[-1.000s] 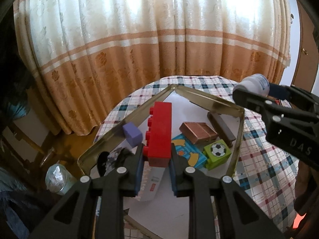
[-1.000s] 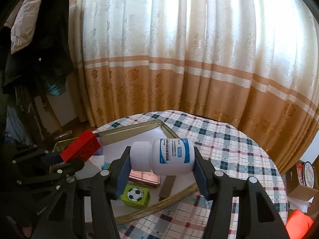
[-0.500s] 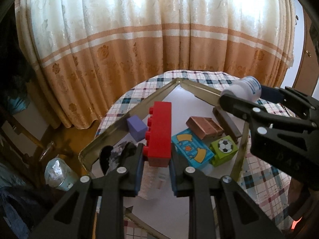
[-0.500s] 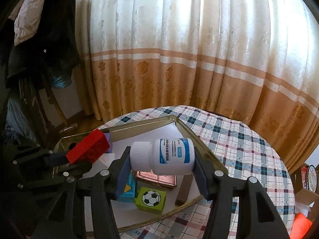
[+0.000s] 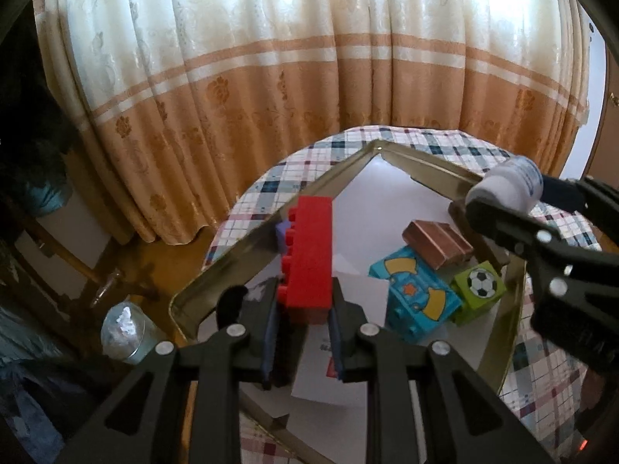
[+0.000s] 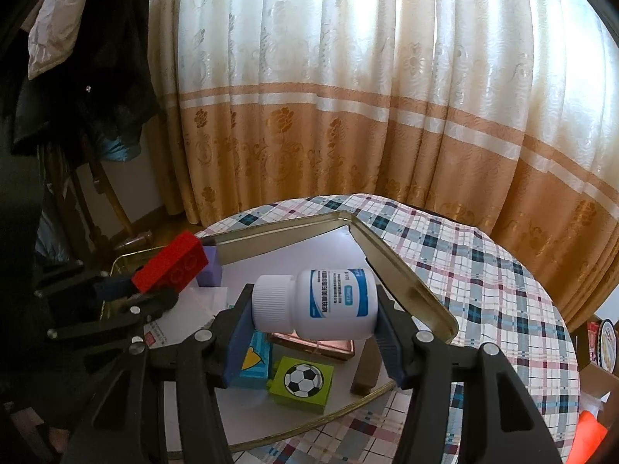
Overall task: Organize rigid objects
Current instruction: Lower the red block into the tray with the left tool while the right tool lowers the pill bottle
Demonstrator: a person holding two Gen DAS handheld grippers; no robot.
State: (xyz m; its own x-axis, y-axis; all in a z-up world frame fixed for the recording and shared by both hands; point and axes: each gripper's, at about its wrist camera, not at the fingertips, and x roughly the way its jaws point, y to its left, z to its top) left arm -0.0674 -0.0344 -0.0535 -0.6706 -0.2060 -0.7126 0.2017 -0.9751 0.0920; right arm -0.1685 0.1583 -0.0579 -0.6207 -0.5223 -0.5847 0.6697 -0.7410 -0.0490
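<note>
My left gripper [image 5: 303, 311] is shut on a red toy brick [image 5: 309, 259] and holds it above the gold tray [image 5: 240, 266]. The brick also shows in the right wrist view [image 6: 170, 263]. My right gripper [image 6: 313, 321] is shut on a white pill bottle [image 6: 317, 303] lying sideways, above the tray's right part; the bottle also shows in the left wrist view [image 5: 503, 185]. In the tray lie a purple block [image 6: 211, 266], a blue block [image 5: 419, 294], a green football block [image 5: 479, 284], a brown grooved block [image 5: 437, 243] and a dark brown bar [image 6: 365, 371].
The tray [image 6: 406, 282] sits on a round table with a plaid cloth [image 6: 483, 270]. A curtain [image 5: 309, 96] hangs close behind. A glass jar [image 5: 123, 324] stands on the floor at the left. Dark clothes [image 6: 96, 38] hang at the far left.
Both grippers have moved left and forward over the tray with their objects still held. The purple block is now mostly hidden behind the red brick.
</note>
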